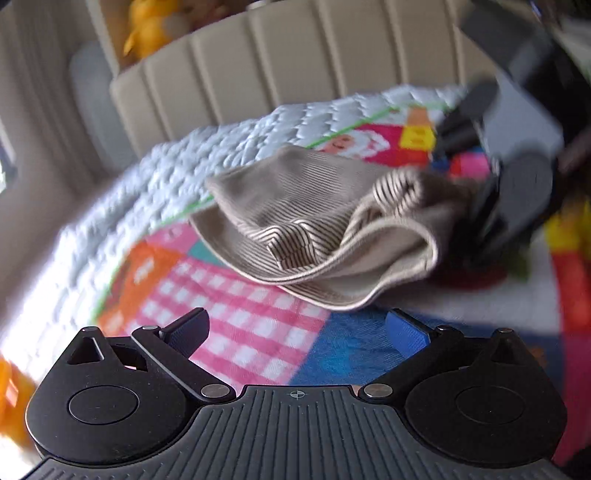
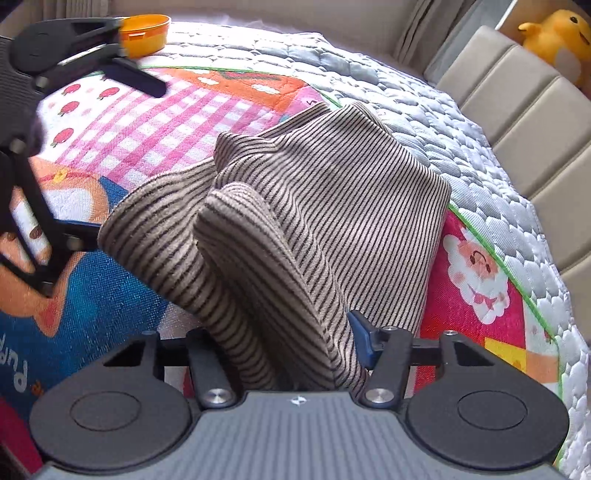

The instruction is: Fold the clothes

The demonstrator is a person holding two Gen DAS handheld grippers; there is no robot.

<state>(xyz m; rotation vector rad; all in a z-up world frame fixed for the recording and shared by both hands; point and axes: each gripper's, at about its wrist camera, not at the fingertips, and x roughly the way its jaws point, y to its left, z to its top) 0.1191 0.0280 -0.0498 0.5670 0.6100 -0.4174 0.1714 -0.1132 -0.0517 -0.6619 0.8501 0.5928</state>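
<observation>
A beige garment with thin dark stripes (image 1: 314, 206) (image 2: 332, 192) lies bunched on a colourful play mat (image 1: 240, 332) (image 2: 129, 125). In the right wrist view a thick fold of it runs back between my right gripper's (image 2: 280, 343) jaws. The blue pad (image 2: 360, 339) presses its side, and the cloth hides the other finger. My left gripper (image 1: 299, 328) is open and holds nothing, hovering over the pink checked patch just short of the garment's near hem. In the left wrist view the right gripper (image 1: 480, 210) is a blurred shape at the garment's right end.
The mat lies on a pale quilted cover (image 1: 166, 170) (image 2: 424, 110). Beige padded cushions (image 1: 295, 55) (image 2: 517, 122) rise behind it, with a yellow plush toy (image 1: 147, 26) (image 2: 557, 37) beyond. An orange bowl (image 2: 144, 35) sits at the mat's far corner.
</observation>
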